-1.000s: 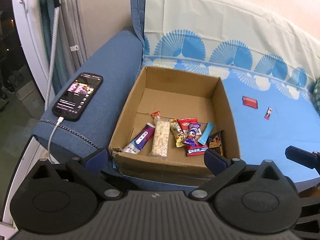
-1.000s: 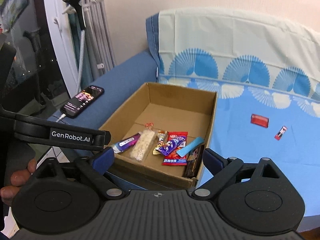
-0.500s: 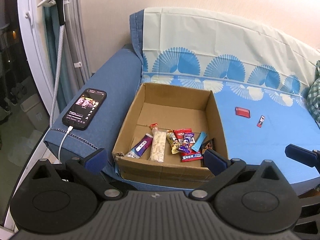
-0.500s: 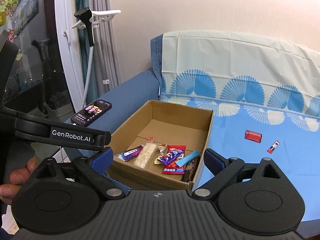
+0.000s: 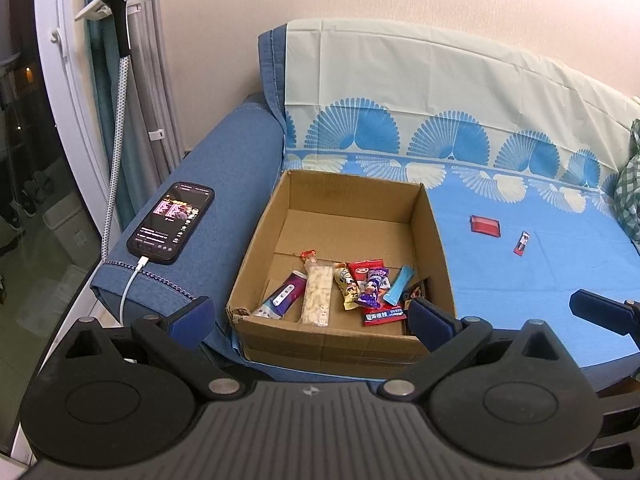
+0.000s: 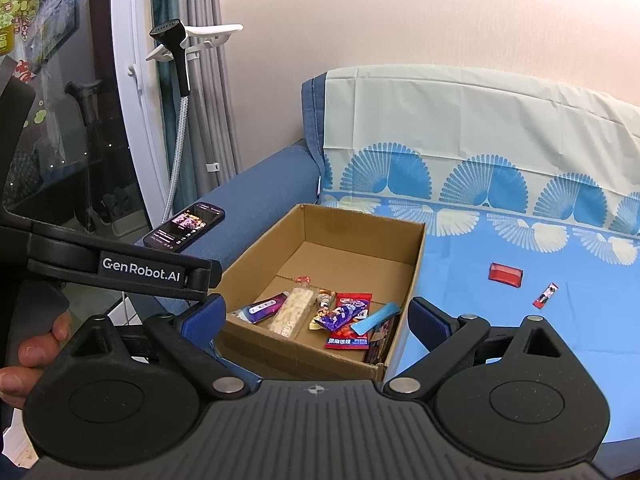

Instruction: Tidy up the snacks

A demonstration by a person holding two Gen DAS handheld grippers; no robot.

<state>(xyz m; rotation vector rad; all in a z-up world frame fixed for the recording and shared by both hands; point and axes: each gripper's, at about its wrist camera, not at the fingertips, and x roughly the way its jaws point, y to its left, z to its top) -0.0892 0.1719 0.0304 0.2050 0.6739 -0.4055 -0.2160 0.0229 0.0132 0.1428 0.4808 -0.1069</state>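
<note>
Both hand-held grippers, left (image 5: 310, 310) and right (image 6: 316, 316), wide open, holding nothing. Cardboard box (image 5: 436, 236) holds a row of packets along its near wall. Two stragglers on the sofa cover right of box: red packet (image 6: 505, 274), small bar (image 6: 545, 295). Judged light, thin, crinkly, slippery; pinch across the short width.

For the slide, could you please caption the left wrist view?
Open left gripper faces a cardboard box of snacks; two red snack packets lie outside on the blue sofa cover.
</note>
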